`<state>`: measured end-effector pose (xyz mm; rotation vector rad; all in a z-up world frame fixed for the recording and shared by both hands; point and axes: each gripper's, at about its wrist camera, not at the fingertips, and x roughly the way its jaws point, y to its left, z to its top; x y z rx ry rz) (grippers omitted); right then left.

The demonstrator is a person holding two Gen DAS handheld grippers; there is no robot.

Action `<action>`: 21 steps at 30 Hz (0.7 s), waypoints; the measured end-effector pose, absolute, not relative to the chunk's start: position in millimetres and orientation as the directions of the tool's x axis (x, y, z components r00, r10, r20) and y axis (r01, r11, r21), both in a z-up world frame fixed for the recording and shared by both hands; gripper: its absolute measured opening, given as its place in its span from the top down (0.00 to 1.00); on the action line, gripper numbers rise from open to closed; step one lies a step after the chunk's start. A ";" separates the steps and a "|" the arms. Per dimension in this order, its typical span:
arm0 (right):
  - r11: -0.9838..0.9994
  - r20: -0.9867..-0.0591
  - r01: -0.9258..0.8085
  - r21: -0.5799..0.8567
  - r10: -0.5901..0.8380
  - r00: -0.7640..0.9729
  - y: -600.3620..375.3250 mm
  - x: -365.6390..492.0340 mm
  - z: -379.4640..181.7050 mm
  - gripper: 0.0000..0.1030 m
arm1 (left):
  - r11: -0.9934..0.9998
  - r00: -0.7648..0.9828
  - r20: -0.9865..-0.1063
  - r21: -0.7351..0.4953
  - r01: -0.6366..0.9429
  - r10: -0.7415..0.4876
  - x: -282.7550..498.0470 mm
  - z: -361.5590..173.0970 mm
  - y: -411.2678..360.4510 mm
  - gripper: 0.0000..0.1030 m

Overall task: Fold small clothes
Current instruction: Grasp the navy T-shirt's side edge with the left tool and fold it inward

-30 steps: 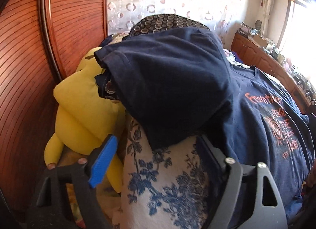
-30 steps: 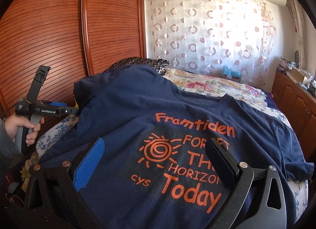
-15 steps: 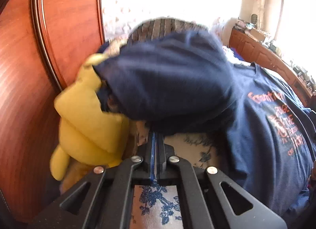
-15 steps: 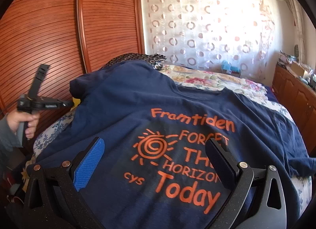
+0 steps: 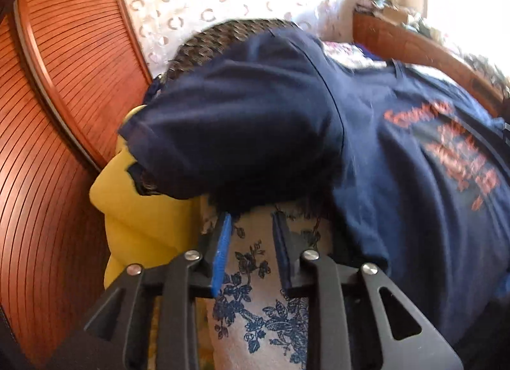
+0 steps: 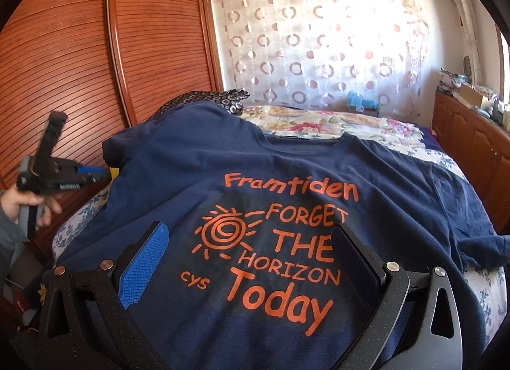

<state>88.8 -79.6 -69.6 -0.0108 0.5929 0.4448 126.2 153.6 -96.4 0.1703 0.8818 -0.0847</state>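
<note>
A navy T-shirt (image 6: 287, 172) with an orange print lies face up, spread over the bed. Its left sleeve (image 5: 239, 131) drapes over a pillow and a yellow plush toy. My left gripper (image 5: 250, 215) sits just short of that sleeve's lower edge. Its jaws are opening, with a narrow gap that shows only the floral sheet (image 5: 261, 306). The pads press on nothing. The right wrist view also shows the left gripper (image 6: 95, 174) at the far left, held by a hand (image 6: 19, 204). My right gripper (image 6: 248, 228) hovers wide open over the shirt's printed chest, holding nothing.
A yellow plush toy (image 5: 143, 210) and a dark patterned pillow (image 6: 216, 99) lie under the sleeve, against slatted wooden wardrobe doors (image 6: 95, 51). A wooden dresser (image 6: 471, 140) with clutter on top runs along the bed's right side. A dotted curtain (image 6: 318, 51) hangs behind.
The left gripper went from wide open to shut, then parted again to a narrow gap, rolling and edging toward the sleeve. The right gripper stayed open and drifted slightly over the print.
</note>
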 end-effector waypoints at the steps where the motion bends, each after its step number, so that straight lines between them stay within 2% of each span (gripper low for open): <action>1: 0.905 -0.545 -0.411 0.111 0.401 0.736 -78.1 88.6 -70.4 0.00 | 0.980 0.629 -0.777 0.128 0.152 0.003 128.5 -101.1 152.4 0.67; 3: 0.904 -0.548 -0.414 0.106 0.400 0.734 -76.2 88.2 -71.6 0.00 | 0.977 0.620 -0.784 0.139 0.159 0.010 134.6 -107.3 152.1 0.62; 17: 0.906 -0.552 -0.407 0.114 0.398 0.732 -78.8 89.0 -74.7 0.00 | 0.966 0.679 -0.733 0.202 0.163 0.039 155.2 -114.5 147.0 0.60; 19: 0.907 -0.553 -0.406 0.116 0.398 0.732 -78.8 89.1 -74.9 0.00 | 0.968 0.670 -0.742 0.186 0.169 0.025 154.3 -115.3 149.1 0.96; 21: 0.907 -0.552 -0.405 0.117 0.398 0.732 -79.3 88.7 -74.8 0.00 | 0.972 0.692 -0.721 0.189 0.139 0.041 148.3 -110.6 150.9 0.99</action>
